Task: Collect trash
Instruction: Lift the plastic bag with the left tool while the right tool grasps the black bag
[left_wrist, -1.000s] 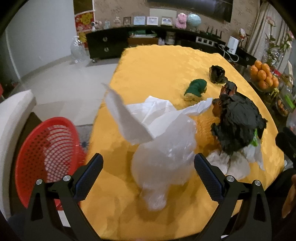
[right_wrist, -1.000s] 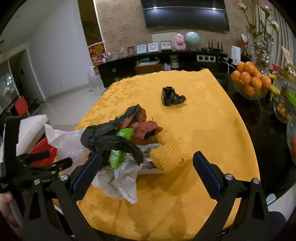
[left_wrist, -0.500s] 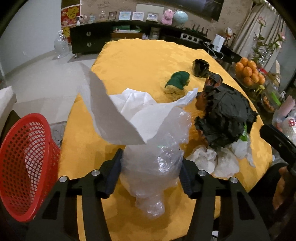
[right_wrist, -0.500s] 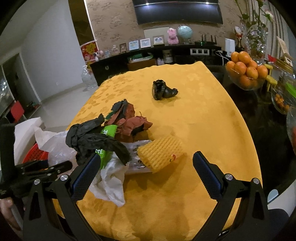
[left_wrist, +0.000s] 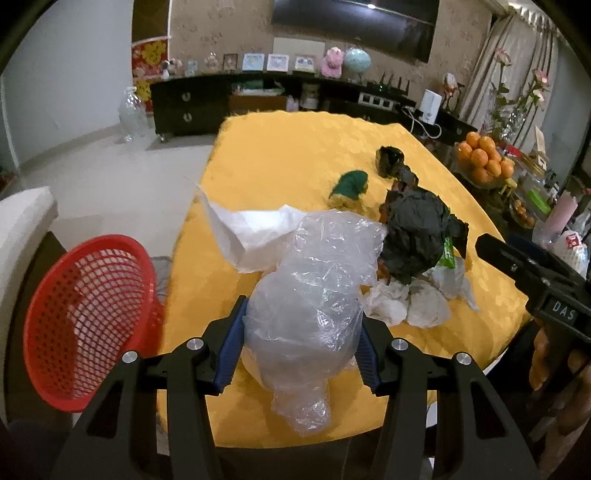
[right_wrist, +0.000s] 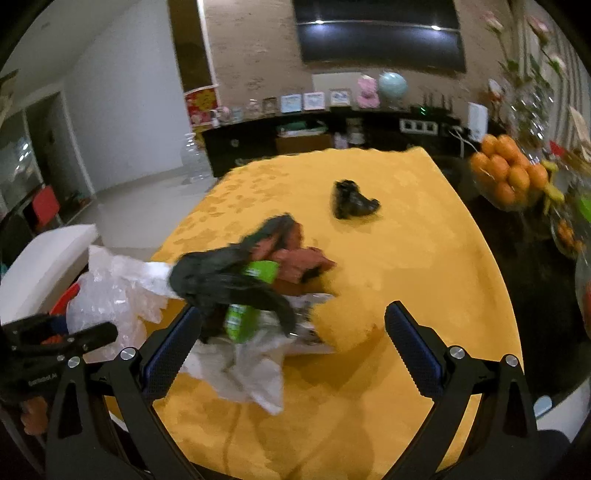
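Observation:
My left gripper (left_wrist: 297, 347) is shut on a crumpled clear plastic bag (left_wrist: 314, 295) with white paper (left_wrist: 247, 232) attached, held above the near edge of the yellow table (left_wrist: 288, 158). The bag also shows in the right wrist view (right_wrist: 110, 291). A red mesh basket (left_wrist: 85, 325) stands to the left, below table level. My right gripper (right_wrist: 291, 347) is open and empty over a heap of black plastic (right_wrist: 225, 280), a green wrapper (right_wrist: 243, 314), white tissue (right_wrist: 251, 373) and a yellow foam net (right_wrist: 343, 325).
On the table farther off lie a black crumpled piece (right_wrist: 352, 203), reddish-brown scraps (right_wrist: 299, 258) and a green-and-yellow scrap (left_wrist: 351, 186). A bowl of oranges (right_wrist: 509, 177) stands on the dark side table at the right. A white seat (left_wrist: 22, 229) sits beside the basket.
My left gripper closed on the clear plastic bag and lifted it a little. The right gripper stayed open and moved slightly closer to the trash heap.

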